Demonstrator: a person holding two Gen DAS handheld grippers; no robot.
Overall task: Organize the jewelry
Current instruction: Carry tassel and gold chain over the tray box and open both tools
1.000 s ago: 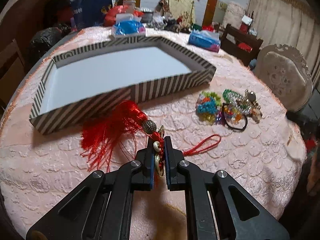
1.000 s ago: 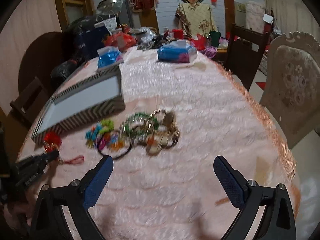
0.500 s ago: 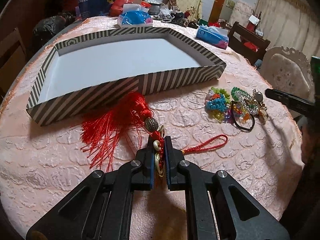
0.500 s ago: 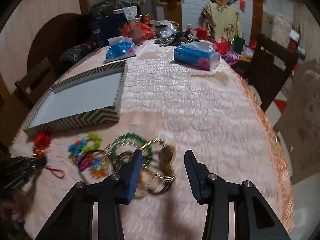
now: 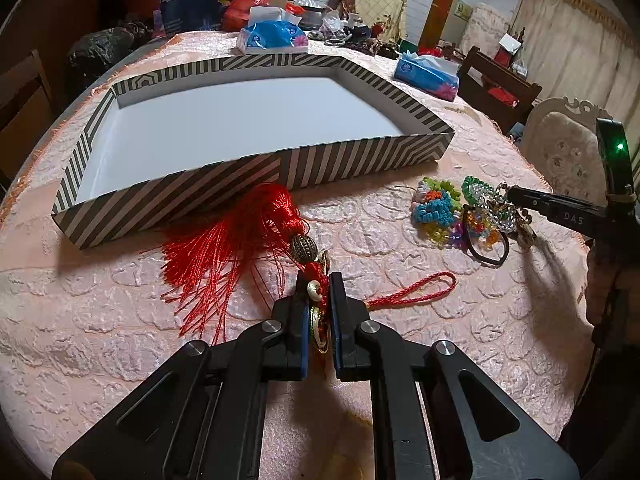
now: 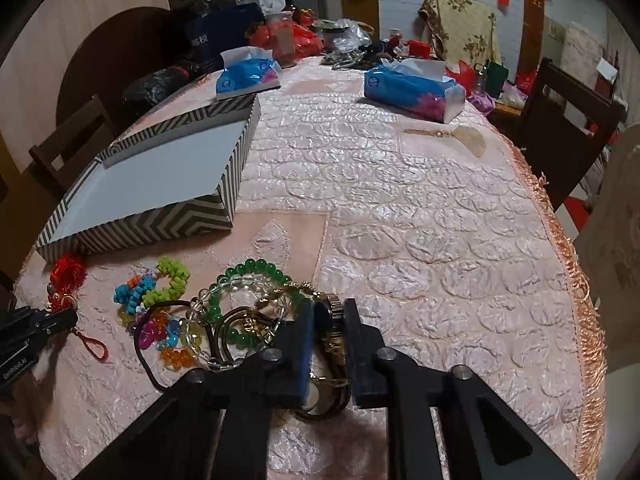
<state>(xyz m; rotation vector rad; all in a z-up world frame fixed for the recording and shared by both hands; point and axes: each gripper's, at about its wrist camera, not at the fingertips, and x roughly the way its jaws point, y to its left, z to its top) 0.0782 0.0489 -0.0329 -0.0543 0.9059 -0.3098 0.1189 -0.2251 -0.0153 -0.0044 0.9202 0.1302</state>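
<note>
Two tongs, each pinching a piece of jewelry on the pink counter.

The left tongs [image 5: 319, 312] are pressed tight on the red tassel charm [image 5: 240, 240], which lies on the counter just in front of the striped box [image 5: 248, 184], its red loop sticking out to the side. The right tongs [image 6: 328, 344] are closing on a gold watch [image 6: 335, 336] at the edge of the bracelet pile [image 6: 208, 312], near the counter's front edge. The pads look like they touch the watch band, but it is hard to be sure. The box's white floor shows.
</note>
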